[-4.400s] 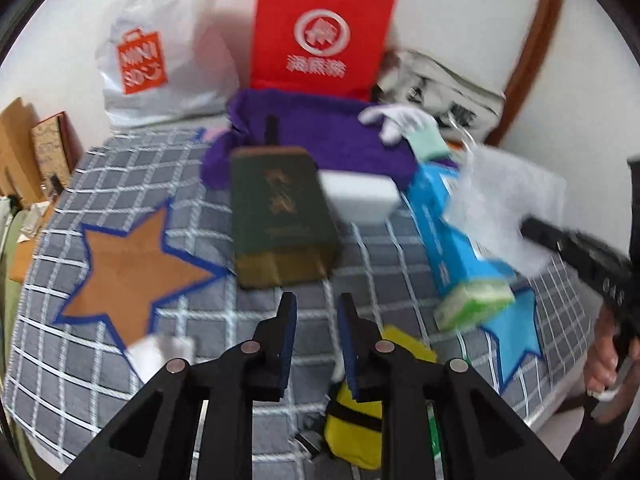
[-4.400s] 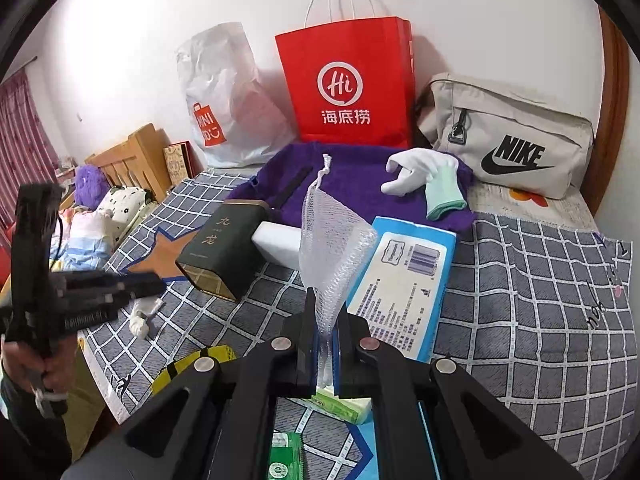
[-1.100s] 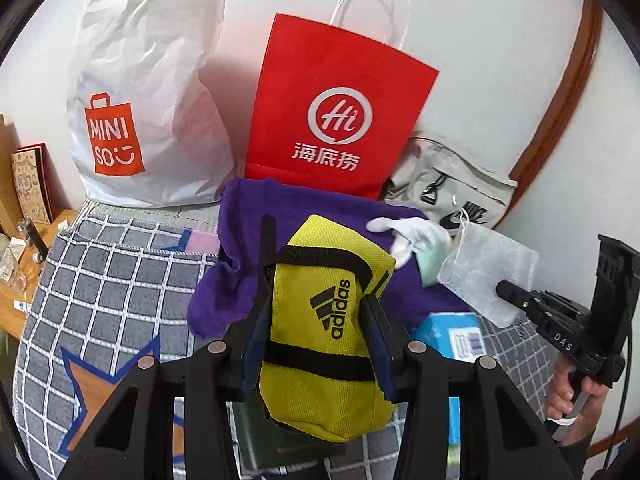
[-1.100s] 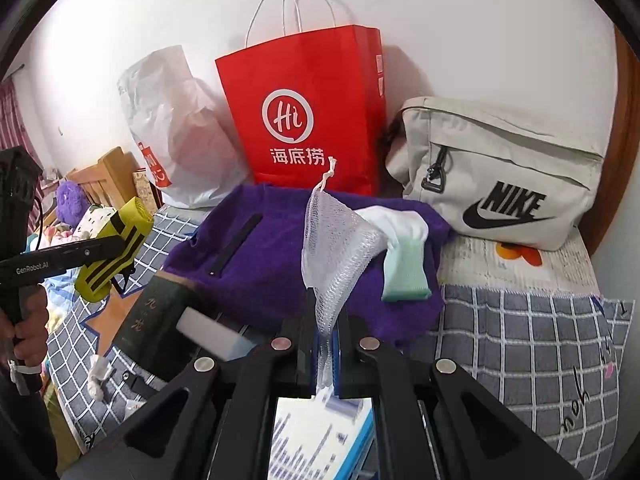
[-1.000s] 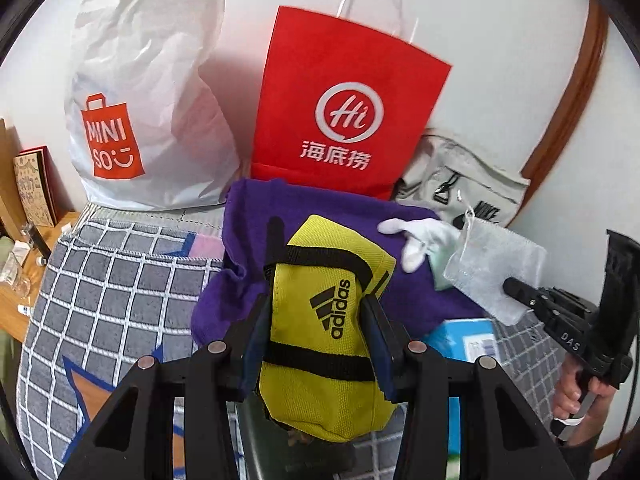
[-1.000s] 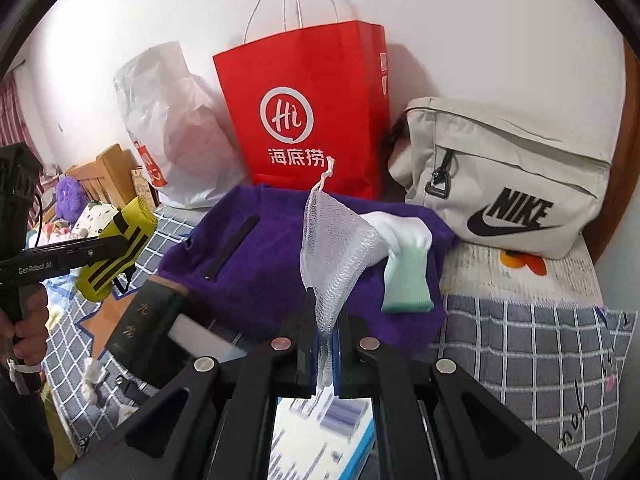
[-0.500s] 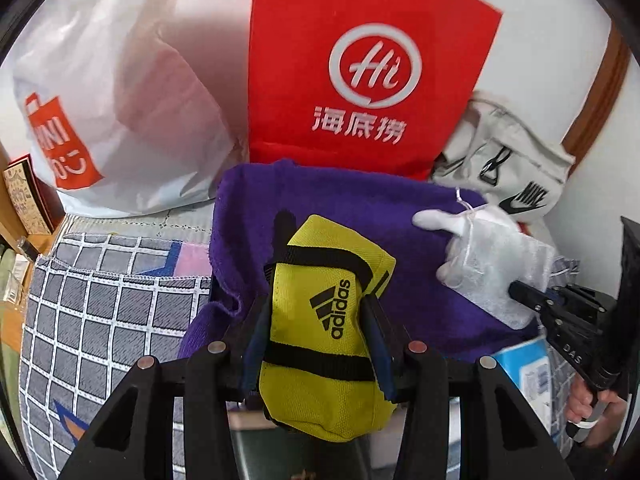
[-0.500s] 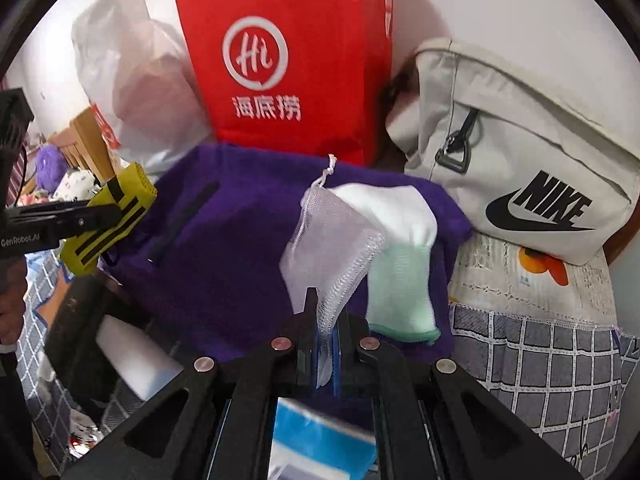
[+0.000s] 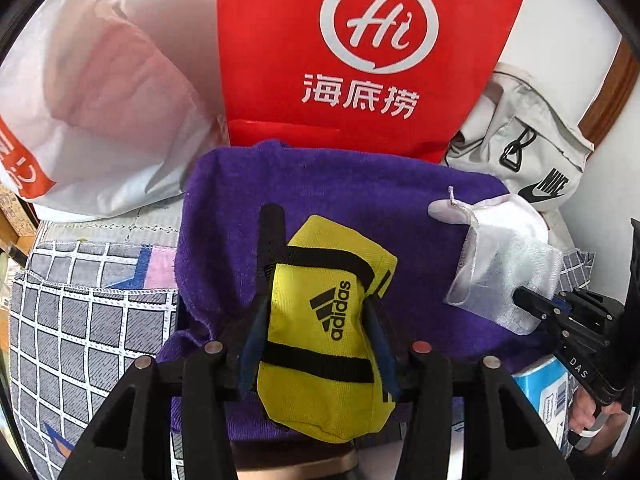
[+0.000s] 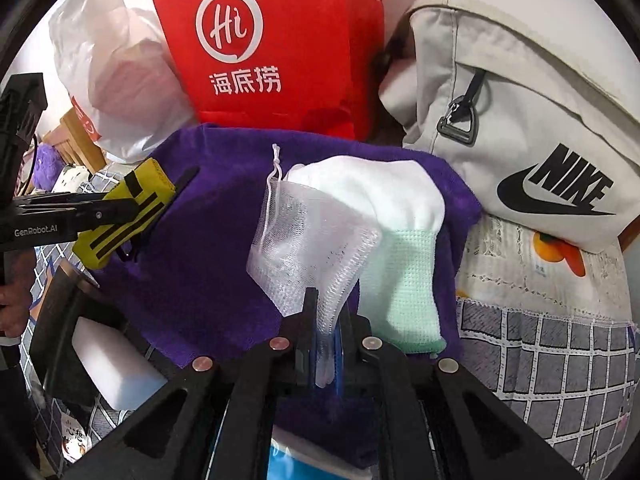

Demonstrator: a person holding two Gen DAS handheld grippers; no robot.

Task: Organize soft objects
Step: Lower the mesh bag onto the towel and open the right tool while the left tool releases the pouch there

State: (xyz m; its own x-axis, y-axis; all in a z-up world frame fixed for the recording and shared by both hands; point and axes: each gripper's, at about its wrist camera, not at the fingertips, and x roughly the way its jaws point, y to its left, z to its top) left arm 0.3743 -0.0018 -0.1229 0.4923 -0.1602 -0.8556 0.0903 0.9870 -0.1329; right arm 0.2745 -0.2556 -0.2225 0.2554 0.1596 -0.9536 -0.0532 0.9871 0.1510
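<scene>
Soft items lie grouped at the back of a checked bedspread [image 9: 80, 320], on a purple towel [image 9: 340, 200] spread in front of the bags. At far left a white plastic bag [image 9: 100, 112] leans against the wall, with a red paper bag [image 9: 360, 60] just beside it. Left gripper [image 9: 316, 320] points down over the towel; its fingers [image 9: 256, 332] flank a yellow pouch [image 9: 324, 340] with black straps, and the jaws are opening with the pouch between them, pads at its sides. Whether the pouch rests on the towel cannot be told. Further right, a white glove [image 10: 380, 208] with a pale green cuff lies on the towel. Right gripper [image 10: 324, 320] has its jaws nearly closed, pinching the lower edge of a white mesh bag [image 10: 308, 240], which stands up in front of the glove. A grey shoulder bag [image 10: 520, 120] leans at far right, touching the red paper bag.
</scene>
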